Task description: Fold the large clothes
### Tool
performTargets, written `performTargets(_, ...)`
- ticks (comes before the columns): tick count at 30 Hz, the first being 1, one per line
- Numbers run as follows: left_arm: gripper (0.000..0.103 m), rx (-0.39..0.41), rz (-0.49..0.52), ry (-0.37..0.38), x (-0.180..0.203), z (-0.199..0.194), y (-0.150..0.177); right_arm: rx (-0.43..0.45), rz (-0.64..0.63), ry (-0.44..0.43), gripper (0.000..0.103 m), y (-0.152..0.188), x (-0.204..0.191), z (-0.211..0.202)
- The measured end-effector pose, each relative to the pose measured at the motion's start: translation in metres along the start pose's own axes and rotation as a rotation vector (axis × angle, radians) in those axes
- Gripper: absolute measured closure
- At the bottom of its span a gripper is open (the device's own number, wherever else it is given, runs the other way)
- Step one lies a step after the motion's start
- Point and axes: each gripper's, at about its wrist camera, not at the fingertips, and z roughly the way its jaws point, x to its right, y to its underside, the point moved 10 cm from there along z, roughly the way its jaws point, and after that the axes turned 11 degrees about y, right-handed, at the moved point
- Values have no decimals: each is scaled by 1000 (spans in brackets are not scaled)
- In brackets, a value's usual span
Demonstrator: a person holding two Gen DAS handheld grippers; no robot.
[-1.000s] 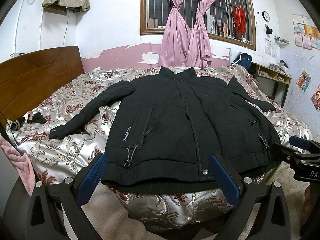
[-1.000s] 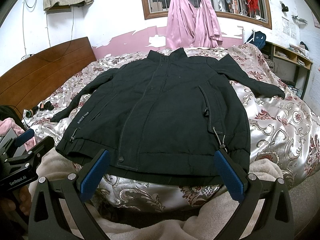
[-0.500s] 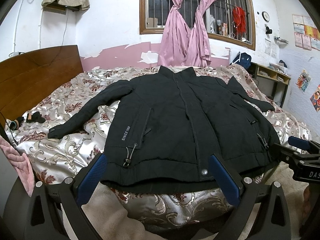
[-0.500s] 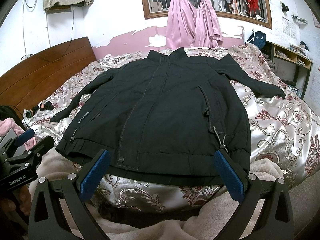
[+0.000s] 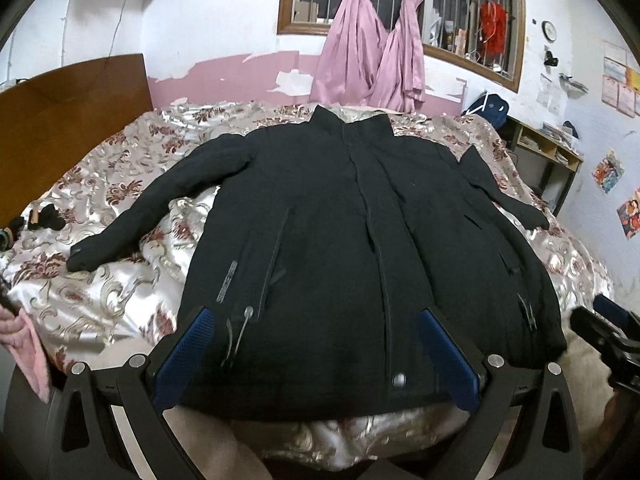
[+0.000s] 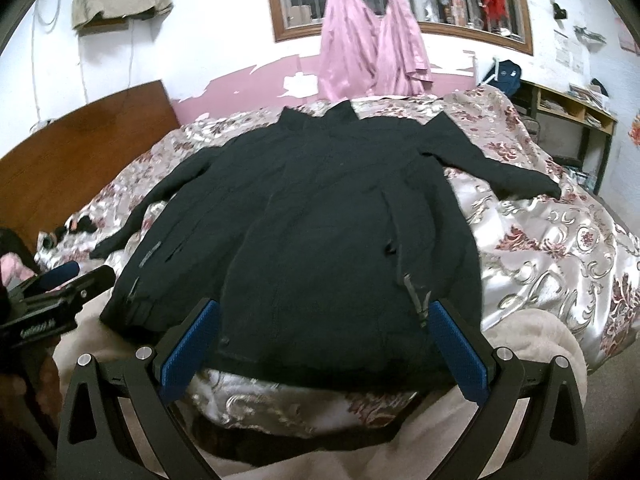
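Observation:
A large black jacket lies flat and zipped on the bed, collar far, hem near, both sleeves spread out to the sides; it also shows in the right wrist view. My left gripper is open, its blue pads just over the hem's left half, holding nothing. My right gripper is open over the hem's right half, holding nothing. Each gripper shows at the edge of the other's view.
The bed has a silver floral cover and a wooden headboard at left. A beige blanket hangs at the near edge. A pink cloth is at left. A shelf unit stands at right.
Both grippers have moved forward toward the jacket; the hem now lies between the pads of each. The jacket itself has not moved.

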Motion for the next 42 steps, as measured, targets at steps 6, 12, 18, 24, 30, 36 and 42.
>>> performTargets(6,0,-61,-27,38,10,48,-37,16,62,45,1,-36,50,23)
performTargets(12,0,-98,14,47,31,100,-70,-10,126,147,1,-71,127,75)
performTargets(18,0,-164,97,102,77,178,-95,-72,221,114,1,-98,193,152)
performTargets(24,0,-149,134,193,123,248,-128,-103,269,122,1,-109,241,233)
performTargets(30,0,-112,179,276,180,322,-170,-204,412,157,1,-122,301,320)
performTargets(36,0,-125,173,310,218,377,-187,-239,639,231,1,-119,360,383)
performTargets(42,0,-178,165,262,229,414,-181,-205,771,144,1,-142,375,425)
